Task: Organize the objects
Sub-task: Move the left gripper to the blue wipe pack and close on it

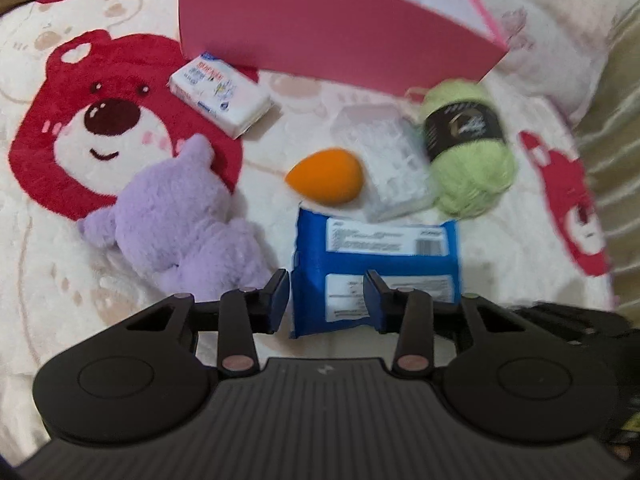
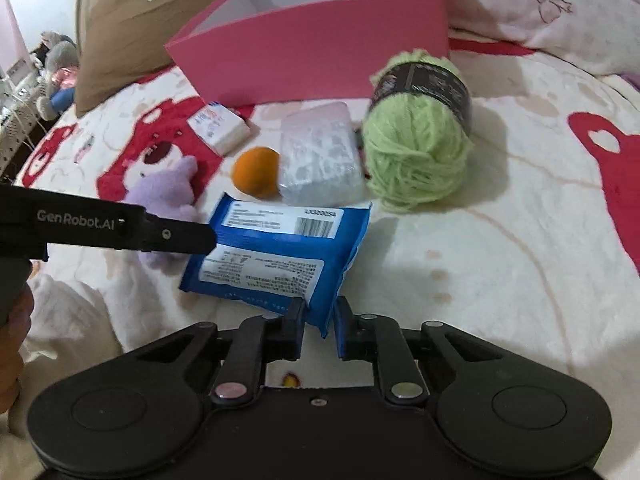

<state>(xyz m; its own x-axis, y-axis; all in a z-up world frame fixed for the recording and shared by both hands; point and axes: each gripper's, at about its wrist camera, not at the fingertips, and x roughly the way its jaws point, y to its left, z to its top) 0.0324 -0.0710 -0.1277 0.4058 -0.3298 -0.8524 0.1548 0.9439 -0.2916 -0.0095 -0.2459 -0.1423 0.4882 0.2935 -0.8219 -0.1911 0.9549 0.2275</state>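
1. Now my left gripper [image 1: 326,300] straddles the near left end of the blue wipes pack [image 1: 376,256], jaws fairly narrow; whether the pads press on it, I cannot tell.
2. My right gripper [image 2: 320,322] is pinched on the pack's near corner [image 2: 324,316], fingers close together.
3. Left to right on the bear-print blanket [image 1: 60,240] I see one purple plush toy [image 1: 180,216], one white tissue packet [image 1: 220,94], one orange sponge [image 1: 326,180], one clear plastic case [image 1: 384,160] and one green yarn ball [image 1: 468,148].
4. One pink box [image 1: 320,28] stands open behind them; the case touches the pack's far edge.
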